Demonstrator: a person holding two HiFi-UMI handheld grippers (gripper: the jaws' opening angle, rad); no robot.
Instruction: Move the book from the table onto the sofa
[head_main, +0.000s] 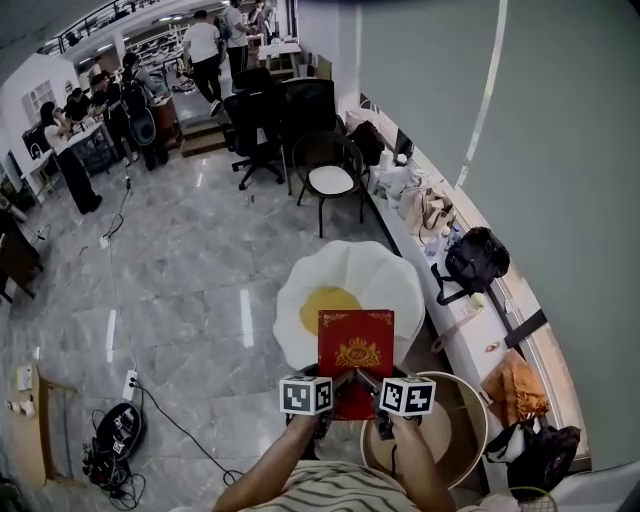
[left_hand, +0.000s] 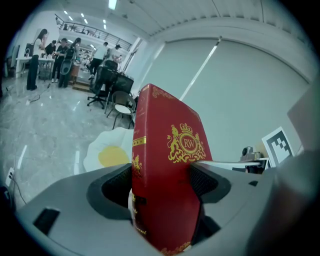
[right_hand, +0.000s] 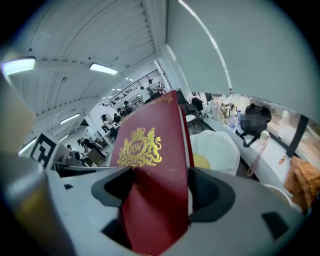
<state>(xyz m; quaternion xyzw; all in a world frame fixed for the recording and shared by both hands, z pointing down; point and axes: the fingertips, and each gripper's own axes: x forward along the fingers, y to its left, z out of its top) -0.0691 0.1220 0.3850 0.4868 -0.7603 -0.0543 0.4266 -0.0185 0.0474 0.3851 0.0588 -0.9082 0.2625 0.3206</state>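
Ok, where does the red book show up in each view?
Head view: red book low centre, over the egg-shaped seat.
Left gripper view: book at centre, between the jaws; seat left of it.
Right gripper view: book at centre, between the jaws; seat right of it.
Shared landmark: that egg-shaped seat.

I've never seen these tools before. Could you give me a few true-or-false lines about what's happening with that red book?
1. The left gripper and the right gripper both clamp the book. True.
2. The book has a blue cover. False: it is red with a gold crest.
3. The book lies flat on the round table. False: it is held up in the air, to the left of the table.
4. A white egg-shaped seat with a yellow centre is just beyond the book. True.
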